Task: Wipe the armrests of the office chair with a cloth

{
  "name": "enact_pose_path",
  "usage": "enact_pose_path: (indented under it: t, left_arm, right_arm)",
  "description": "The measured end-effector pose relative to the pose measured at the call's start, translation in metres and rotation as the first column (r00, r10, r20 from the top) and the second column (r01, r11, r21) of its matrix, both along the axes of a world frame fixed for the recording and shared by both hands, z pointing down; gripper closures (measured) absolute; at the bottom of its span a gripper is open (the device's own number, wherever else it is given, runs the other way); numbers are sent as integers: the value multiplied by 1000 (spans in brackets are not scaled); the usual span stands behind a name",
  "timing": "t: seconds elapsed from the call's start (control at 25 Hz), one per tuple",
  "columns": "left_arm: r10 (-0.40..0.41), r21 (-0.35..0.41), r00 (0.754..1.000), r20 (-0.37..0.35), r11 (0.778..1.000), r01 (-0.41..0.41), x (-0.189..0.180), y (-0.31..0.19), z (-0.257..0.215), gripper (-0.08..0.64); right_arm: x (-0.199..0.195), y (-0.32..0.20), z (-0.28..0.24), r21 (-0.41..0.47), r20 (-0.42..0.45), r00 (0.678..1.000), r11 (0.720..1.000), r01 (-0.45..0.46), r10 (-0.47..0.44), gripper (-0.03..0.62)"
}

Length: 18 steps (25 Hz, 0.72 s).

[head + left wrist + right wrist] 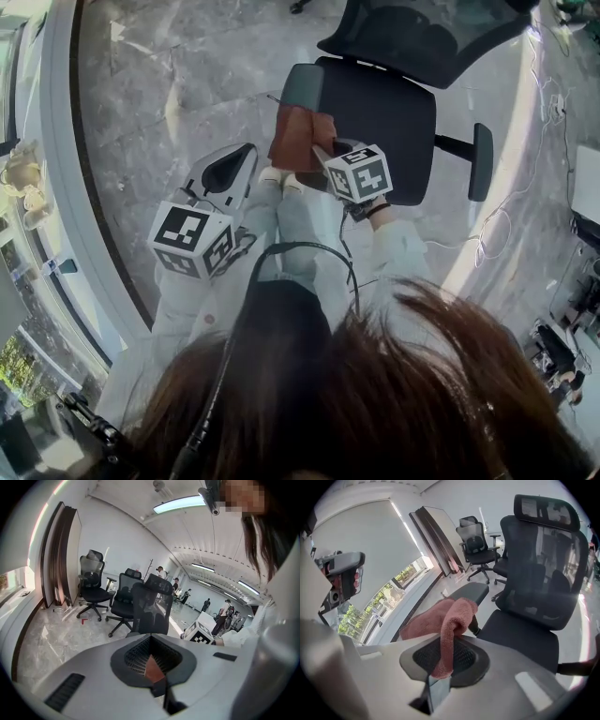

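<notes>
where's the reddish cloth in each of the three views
Head view: cloth upper centre, by the chair's armrest.
Left gripper view: small reddish patch low centre, probably the cloth.
Right gripper view: cloth at centre, clamped by the right gripper.
Shared landmark: the chair's black backrest.

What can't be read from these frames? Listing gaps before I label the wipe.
1. Whether the cloth touches the armrest: the cloth itself covers the contact in the right gripper view and the head view.
2. Right gripper jaws, head view: under its marker cube.
3. Chair base: hidden beneath the seat in the head view.
4. Dust on the armrest: too fine to see in any view.
</notes>
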<state>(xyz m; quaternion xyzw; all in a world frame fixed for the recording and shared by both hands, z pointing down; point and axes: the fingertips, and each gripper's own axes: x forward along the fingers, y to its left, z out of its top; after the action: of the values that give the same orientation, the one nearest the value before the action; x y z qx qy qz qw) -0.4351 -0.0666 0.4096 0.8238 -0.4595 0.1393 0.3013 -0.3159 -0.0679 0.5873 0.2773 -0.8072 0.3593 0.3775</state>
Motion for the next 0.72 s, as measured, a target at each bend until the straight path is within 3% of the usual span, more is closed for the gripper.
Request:
enact_pose_path:
  t: [0.32,0.72]
  left_arm:
    - [-58,-20,998,11,998,59,-27,-11,10,557]
    - [-95,-46,995,23,994,96,-47,-16,20,557]
  right_arm:
    - [-20,-89,9,47,-29,1000,999,-6,7,556]
    - [-19,-177,24,82,-127,987,992,-93,103,556]
